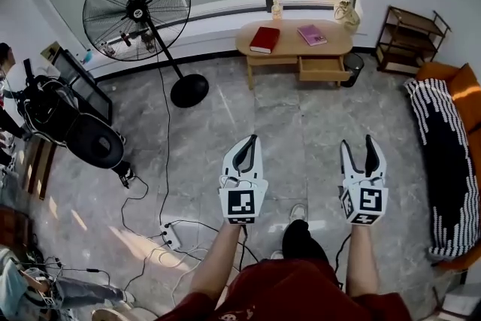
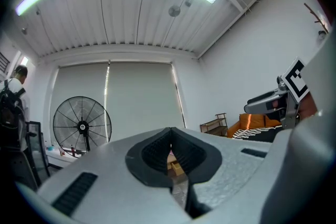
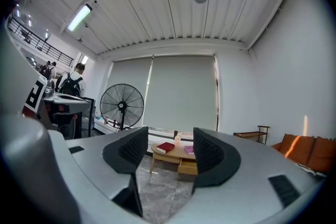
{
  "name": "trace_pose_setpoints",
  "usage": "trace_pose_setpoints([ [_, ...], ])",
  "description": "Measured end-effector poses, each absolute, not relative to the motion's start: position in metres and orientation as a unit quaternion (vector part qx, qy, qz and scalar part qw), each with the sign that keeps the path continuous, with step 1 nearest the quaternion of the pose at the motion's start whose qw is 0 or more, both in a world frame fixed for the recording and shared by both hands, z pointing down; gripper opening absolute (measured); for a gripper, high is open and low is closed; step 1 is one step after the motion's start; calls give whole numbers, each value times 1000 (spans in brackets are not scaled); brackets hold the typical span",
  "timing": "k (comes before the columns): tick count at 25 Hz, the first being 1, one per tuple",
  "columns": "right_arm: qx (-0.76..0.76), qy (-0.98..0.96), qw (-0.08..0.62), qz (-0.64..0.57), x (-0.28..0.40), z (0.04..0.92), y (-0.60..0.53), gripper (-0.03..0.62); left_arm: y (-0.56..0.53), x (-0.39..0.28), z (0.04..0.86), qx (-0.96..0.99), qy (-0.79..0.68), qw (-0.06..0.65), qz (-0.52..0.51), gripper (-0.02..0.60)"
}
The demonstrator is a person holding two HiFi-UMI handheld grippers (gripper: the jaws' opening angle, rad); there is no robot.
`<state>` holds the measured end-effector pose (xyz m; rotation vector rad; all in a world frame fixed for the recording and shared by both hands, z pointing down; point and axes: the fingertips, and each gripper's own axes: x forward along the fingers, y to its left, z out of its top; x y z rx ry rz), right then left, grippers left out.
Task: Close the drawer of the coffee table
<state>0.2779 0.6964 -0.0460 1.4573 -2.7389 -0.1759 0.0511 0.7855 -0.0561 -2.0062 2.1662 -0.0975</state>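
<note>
Nearest us, our left claw (image 1: 252, 139) has its jaws pressed together on nothing, while our right claw (image 1: 356, 142) stands spread and empty. Both hang over the grey marble floor (image 1: 278, 124). Well ahead, by the window wall, the oval wooden tabletop (image 1: 293, 45) carries a red book (image 1: 264, 39) and a pink book (image 1: 312, 34). Under its right part the drawer (image 1: 323, 69) is pulled out towards us, well apart from both claws. A black standing fan (image 1: 137, 7) stands at its left.
</note>
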Motion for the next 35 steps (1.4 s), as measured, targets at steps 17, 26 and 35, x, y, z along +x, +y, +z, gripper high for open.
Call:
trace_pose_setpoints([
  [17, 469, -882, 32, -22, 266, -32, 488, 247, 584, 38, -53, -683, 724, 86, -45, 8],
  [26, 464, -885, 31, -4, 273, -18, 403, 247, 500, 50, -44, -688, 719, 86, -56, 8],
  [35, 466, -885, 20, -4, 277, -22, 369, 247, 470, 52, -55, -685, 720, 96, -48, 8],
])
